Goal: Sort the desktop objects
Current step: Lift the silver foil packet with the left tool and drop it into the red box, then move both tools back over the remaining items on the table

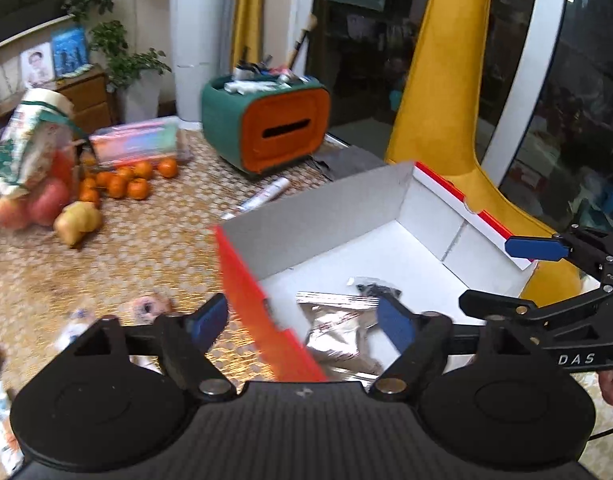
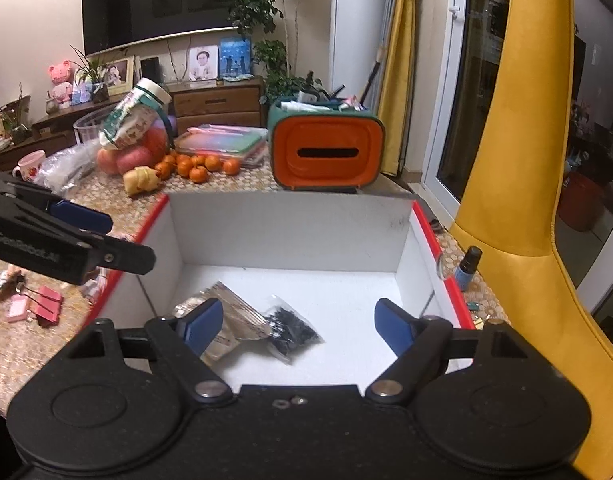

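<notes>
Two hand-held grippers hover over one open cardboard box (image 2: 290, 232), white inside with red outer walls, standing on a table (image 2: 22, 344) covered by a gold patterned cloth. The right gripper (image 2: 294, 326) hangs above the box's near edge with its two blue-padded fingers spread wide, holding nothing. The left gripper (image 1: 302, 322) straddles the box's red left wall, its fingers also spread apart and empty. Inside the box lie two items, touching each other: one crumpled silver foil packet (image 2: 234, 312) and one small clear bag of dark pieces (image 2: 292, 328). Outside the box, to its right, stands one small blue bottle (image 2: 466, 268) with a black cap. To the left, on the cloth, lie pink binder clips (image 2: 46, 304), their number unclear. Behind the box sits one green and orange tissue holder (image 2: 326, 152), and beside it a cluster of about nine small oranges (image 2: 198, 166).
</notes>
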`<action>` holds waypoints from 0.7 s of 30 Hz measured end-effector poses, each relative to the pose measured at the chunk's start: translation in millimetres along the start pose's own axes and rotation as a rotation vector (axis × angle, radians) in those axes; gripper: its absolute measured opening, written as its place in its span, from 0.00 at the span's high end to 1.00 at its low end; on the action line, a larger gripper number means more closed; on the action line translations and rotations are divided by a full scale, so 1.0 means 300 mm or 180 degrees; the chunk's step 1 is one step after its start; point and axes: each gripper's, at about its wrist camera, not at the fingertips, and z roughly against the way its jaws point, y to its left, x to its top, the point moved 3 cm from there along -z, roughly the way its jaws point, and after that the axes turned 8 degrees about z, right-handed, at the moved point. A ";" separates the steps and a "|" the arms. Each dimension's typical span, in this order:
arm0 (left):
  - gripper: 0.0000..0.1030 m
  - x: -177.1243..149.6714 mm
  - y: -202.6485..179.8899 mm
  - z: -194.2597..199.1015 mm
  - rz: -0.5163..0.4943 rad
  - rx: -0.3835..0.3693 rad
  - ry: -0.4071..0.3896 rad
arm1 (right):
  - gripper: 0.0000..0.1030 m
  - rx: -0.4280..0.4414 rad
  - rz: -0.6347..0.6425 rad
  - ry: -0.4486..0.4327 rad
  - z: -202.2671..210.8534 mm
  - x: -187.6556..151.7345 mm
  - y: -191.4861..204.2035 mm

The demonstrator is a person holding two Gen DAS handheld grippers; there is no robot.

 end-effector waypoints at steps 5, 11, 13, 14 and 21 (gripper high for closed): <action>0.15 -0.036 0.072 0.129 0.0054 0.0050 -0.0137 | 0.16 0.0084 0.0058 -0.0096 0.053 0.041 0.066; 0.09 -0.110 0.203 0.254 0.0328 0.0127 -0.0158 | 0.12 0.0254 0.0117 -0.0172 0.095 0.081 0.179; 0.00 -0.135 0.255 0.291 0.0431 0.0157 -0.0165 | 0.11 0.0310 0.0146 -0.0191 0.105 0.094 0.220; 0.00 -0.150 0.281 0.310 0.0473 0.0165 -0.0177 | 0.11 0.0341 0.0161 -0.0202 0.110 0.099 0.244; 0.00 -0.238 0.435 0.426 0.0628 0.0311 -0.0375 | 0.08 0.0506 0.0225 -0.0228 0.119 0.130 0.399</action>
